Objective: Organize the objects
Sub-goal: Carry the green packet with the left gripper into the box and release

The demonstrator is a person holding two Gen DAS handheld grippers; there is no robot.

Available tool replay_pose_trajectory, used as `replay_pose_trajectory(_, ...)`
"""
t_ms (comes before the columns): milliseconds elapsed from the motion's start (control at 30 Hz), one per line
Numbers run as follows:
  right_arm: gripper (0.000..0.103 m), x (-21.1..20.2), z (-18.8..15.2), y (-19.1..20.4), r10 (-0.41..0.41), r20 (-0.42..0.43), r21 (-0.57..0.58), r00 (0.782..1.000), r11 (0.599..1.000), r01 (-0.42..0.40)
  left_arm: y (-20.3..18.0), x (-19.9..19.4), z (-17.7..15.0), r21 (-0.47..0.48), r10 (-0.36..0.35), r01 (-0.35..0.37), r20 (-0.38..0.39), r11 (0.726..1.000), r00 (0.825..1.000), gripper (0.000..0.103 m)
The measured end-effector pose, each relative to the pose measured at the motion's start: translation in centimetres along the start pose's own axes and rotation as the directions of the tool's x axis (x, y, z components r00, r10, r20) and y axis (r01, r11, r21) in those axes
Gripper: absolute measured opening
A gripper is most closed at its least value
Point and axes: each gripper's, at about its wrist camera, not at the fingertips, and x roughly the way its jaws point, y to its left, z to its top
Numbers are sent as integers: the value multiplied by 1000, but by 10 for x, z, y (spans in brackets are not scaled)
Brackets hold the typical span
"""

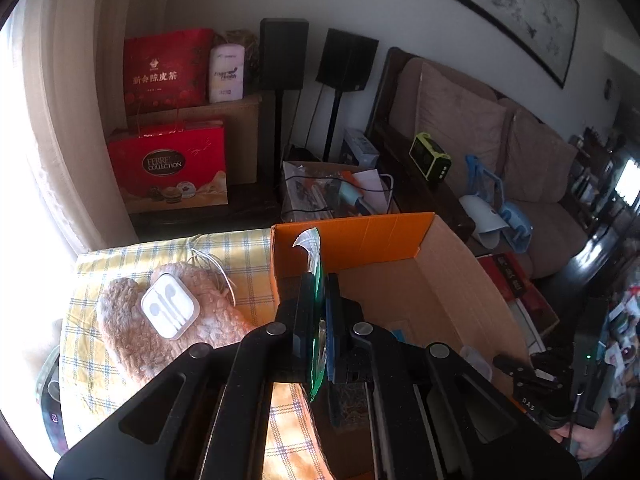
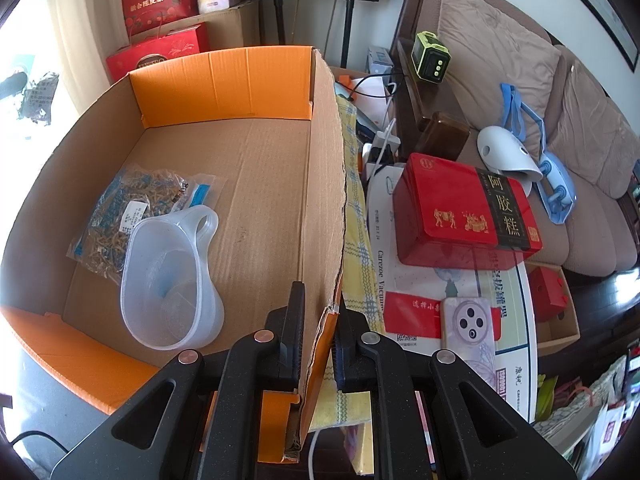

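Observation:
My left gripper (image 1: pixel 320 280) is shut on a thin green packet (image 1: pixel 316 264), held edge-on above the near wall of the open cardboard box (image 1: pixel 420 280). A white earphone case (image 1: pixel 170 310) lies on a pink fuzzy sock (image 1: pixel 132 320) on the checked cloth to the left. My right gripper (image 2: pixel 318 304) is shut on the box's right wall (image 2: pixel 324 200). Inside the box lie a clear plastic scoop (image 2: pixel 172 280) and a bag of dried herbs (image 2: pixel 120 208).
A red tin (image 2: pixel 460 212), a phone (image 2: pixel 468 332) and papers lie on the table right of the box. A sofa (image 2: pixel 520 80) with a white mask stands behind. Red gift bags (image 1: pixel 168 164) and speakers stand by the far wall.

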Motion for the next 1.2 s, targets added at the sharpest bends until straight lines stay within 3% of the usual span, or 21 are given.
replay_pose_trajectory(400, 11, 0, 0, 0, 2, 0, 1, 1000, 1000, -2, -61, 68, -2, 3, -105, 106, -142, 994, 984, 4)
replay_pose_trajectory(667, 12, 0, 0, -1, 0, -1, -1, 1000, 1000, 0, -78, 91, -17, 21, -103, 110, -226, 994, 969, 5)
replay_pose_trajectory(800, 12, 0, 0, 0, 0, -1, -1, 1000, 1000, 0, -70, 93, -25, 8, -77, 81, -249, 997, 965, 20)
replay_pose_trajectory(867, 12, 0, 0, 0, 0, -1, -1, 1000, 1000, 0, -66, 92, -26, 12, -63, 69, -249, 998, 966, 21)
replay_pose_trajectory(1033, 12, 0, 0, 0, -2, -3, -2, 1000, 1000, 2, -65, 80, -30, 69, -8, 23, -211, 997, 977, 27)
replay_pose_trajectory(1200, 12, 0, 0, 0, -3, -3, -2, 1000, 1000, 3, -67, 61, -29, 116, 20, -2, -152, 993, 988, 46)
